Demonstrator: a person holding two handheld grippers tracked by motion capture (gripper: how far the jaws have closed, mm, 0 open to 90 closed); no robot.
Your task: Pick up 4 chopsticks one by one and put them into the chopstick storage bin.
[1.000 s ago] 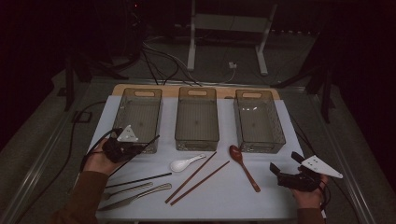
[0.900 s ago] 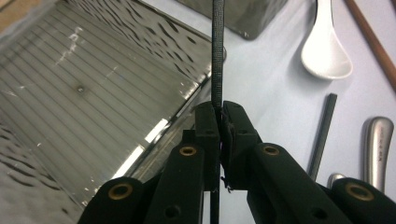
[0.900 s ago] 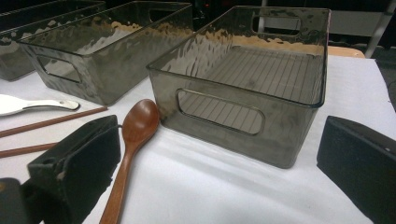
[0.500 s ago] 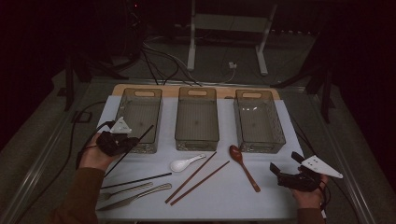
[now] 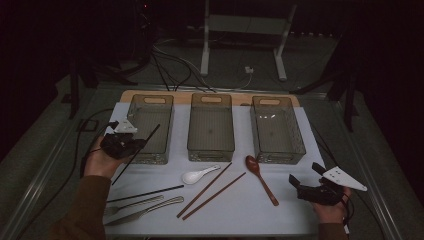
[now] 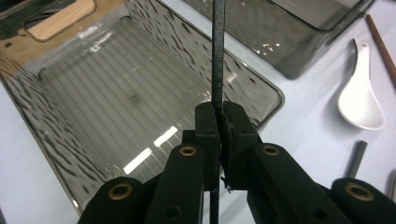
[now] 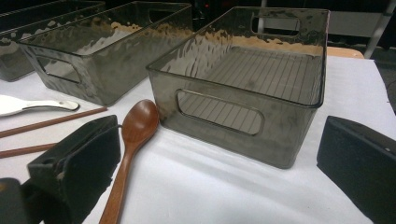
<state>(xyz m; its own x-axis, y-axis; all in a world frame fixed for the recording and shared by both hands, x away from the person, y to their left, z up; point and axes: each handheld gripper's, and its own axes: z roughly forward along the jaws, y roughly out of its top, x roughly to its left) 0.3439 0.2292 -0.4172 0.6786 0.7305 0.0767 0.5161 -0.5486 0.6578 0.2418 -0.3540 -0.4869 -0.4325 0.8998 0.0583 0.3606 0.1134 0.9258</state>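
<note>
Black and slender, a chopstick sits clamped between the left gripper's jaws, raised over the near end of the left bin. This looks like the carrying step; next it needs lowering inside the bin and releasing. The right gripper rests with jaws spread, empty, beside the wooden spoon.

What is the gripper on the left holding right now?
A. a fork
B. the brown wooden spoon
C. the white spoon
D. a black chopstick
D: in the left gripper view the left gripper has its jaws pinched shut on a thin black chopstick over the left bin, while the white spoon and the wooden spoon lie on the table.
</note>
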